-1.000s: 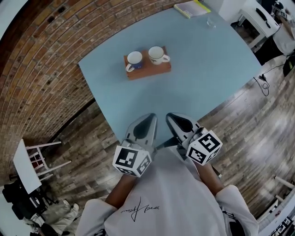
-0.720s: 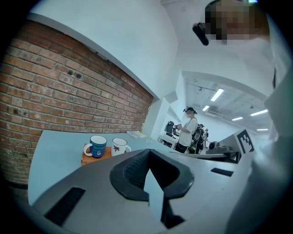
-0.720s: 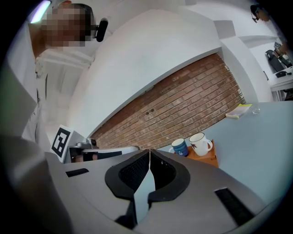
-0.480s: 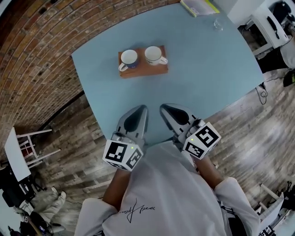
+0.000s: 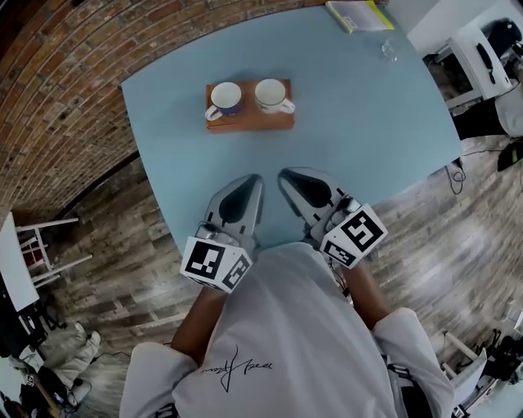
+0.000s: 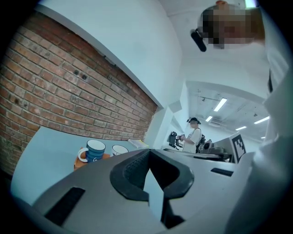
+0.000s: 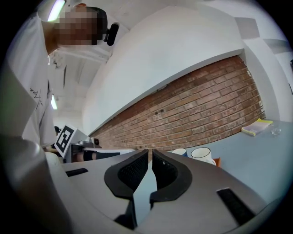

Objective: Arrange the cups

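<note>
Two cups stand side by side on one small wooden board (image 5: 249, 122): a blue cup (image 5: 224, 99) on the left with its handle turned toward the near left, and a white cup (image 5: 270, 94) just to its right with its handle pointing right, the two close together but whether they touch cannot be told. Both are upright, mouths up, and their insides show plain white. The board lies flat on the pale blue table (image 5: 368, 122), in its far-left part, near the edge that runs along the brick wall (image 5: 57, 90). A bare stretch of tabletop separates the board from the near edge, and a wider open stretch runs to its right as far as one yellow-green book (image 5: 358, 15) and one small clear glass (image 5: 388, 51) at the far right corner. Two grippers hang over the near edge, well apart from the board and pointing toward it: the left gripper (image 5: 252, 180) is clenched with nothing between its jaws, and the right gripper (image 5: 286, 175) is clenched too, only a thin slit showing between its empty pads. Beyond the table edges lies plank floor (image 5: 458, 245), with one white chair (image 5: 33, 245) at the left
</note>
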`<control>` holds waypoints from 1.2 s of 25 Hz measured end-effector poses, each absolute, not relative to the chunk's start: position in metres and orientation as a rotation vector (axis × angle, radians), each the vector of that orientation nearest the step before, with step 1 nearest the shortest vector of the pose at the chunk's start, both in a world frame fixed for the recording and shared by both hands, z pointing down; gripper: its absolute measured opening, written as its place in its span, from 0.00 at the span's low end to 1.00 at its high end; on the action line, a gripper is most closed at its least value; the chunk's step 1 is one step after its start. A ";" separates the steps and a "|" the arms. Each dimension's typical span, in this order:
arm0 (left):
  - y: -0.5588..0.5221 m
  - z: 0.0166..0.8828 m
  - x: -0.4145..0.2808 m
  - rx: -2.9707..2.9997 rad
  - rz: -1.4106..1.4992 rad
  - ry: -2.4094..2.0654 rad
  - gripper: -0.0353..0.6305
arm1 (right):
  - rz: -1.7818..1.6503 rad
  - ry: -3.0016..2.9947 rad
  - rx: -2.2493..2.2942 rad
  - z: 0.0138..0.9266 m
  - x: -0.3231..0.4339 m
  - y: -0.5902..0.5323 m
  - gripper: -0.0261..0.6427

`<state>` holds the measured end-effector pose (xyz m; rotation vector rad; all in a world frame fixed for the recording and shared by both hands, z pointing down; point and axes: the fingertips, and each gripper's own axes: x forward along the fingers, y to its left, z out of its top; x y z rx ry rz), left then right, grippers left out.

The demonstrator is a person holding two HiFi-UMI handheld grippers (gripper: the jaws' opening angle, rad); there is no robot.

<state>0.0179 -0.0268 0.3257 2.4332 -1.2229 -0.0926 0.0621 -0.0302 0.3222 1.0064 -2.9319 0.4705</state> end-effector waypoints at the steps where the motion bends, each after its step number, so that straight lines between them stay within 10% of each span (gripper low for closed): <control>1: -0.028 0.327 0.020 2.430 -0.089 -1.226 0.06 | 0.463 -2.929 1.004 0.323 0.064 -0.032 0.07; 30: -0.049 0.338 0.030 2.394 -0.032 -1.344 0.06 | 0.275 -2.834 1.003 0.361 0.096 -0.119 0.08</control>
